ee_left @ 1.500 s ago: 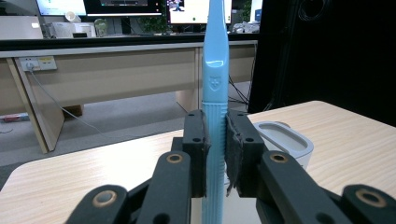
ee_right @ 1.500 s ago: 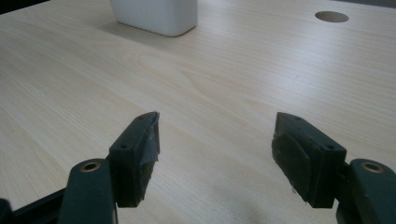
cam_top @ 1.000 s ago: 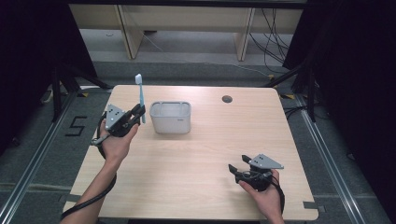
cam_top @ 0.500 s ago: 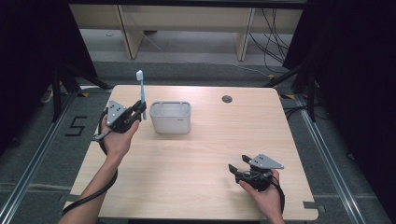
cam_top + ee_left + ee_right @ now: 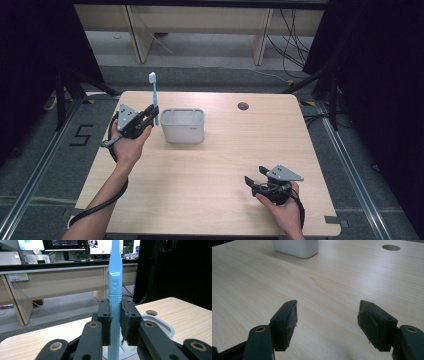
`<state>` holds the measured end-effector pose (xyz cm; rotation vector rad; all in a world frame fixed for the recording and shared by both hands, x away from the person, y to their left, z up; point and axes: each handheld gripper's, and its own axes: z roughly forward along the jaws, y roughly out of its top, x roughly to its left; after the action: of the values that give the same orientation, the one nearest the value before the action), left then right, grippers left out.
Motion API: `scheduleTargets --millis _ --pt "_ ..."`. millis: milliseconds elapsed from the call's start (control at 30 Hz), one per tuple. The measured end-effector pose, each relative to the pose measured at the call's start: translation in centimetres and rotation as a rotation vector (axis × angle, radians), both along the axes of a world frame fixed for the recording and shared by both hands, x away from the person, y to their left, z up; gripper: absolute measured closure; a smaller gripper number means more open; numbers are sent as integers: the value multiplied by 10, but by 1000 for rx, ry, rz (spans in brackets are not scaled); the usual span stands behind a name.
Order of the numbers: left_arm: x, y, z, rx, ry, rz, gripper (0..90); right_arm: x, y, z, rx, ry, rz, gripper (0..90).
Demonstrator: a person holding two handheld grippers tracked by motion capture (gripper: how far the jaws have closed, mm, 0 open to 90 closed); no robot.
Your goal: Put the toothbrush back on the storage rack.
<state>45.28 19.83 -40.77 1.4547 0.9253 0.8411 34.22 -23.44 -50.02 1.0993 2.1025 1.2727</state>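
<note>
The left claw (image 5: 150, 114) holds the blue toothbrush (image 5: 114, 302) upright just left of the white cup (image 5: 183, 125), and a tilt could make it miss while the right claw (image 5: 332, 320) waits wide open

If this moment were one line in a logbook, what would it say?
left gripper: shut on toothbrush, upright, beside white holder | right gripper: open, holding nothing, low over table

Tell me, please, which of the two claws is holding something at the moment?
The left claw, beside the white holder, is shut on the upright light-blue toothbrush. The right claw is open over the bare table with nothing between its jaws.
</note>
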Motion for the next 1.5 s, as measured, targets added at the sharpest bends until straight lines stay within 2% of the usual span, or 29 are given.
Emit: scheduleTargets --millis 400,467,500,533,567,633,1167,1267,1333,1367,1500 --pt "8 -4 3 3 -4 -6 787 0 0 0 -2 6 5 330" --pt "9 -4 3 -1 -2 -6 787 -1 1 0 12 24 5 330" --pt "10 -5 3 1 -2 -7 787 0 0 0 1 7 5 329" --pt "10 -5 3 -1 -2 -7 787 -2 1 0 15 28 -7 330" --pt "11 -5 3 -1 -2 -7 787 -1 0 0 -3 11 0 330" --pt "12 -6 2 -1 -1 -7 787 0 0 0 -6 7 4 330" --pt "23 -11 -2 1 12 -6 787 0 0 0 -7 5 5 330" --pt "25 -12 -4 1 11 -5 787 0 0 0 -3 4 6 329" --pt "27 -13 -4 -1 9 -3 787 -3 2 0 24 39 -9 330" --pt "27 -13 -5 0 10 -4 786 -1 2 -1 29 17 -8 329" --pt "30 -14 -6 0 12 -3 787 -1 3 -1 34 16 -8 330"
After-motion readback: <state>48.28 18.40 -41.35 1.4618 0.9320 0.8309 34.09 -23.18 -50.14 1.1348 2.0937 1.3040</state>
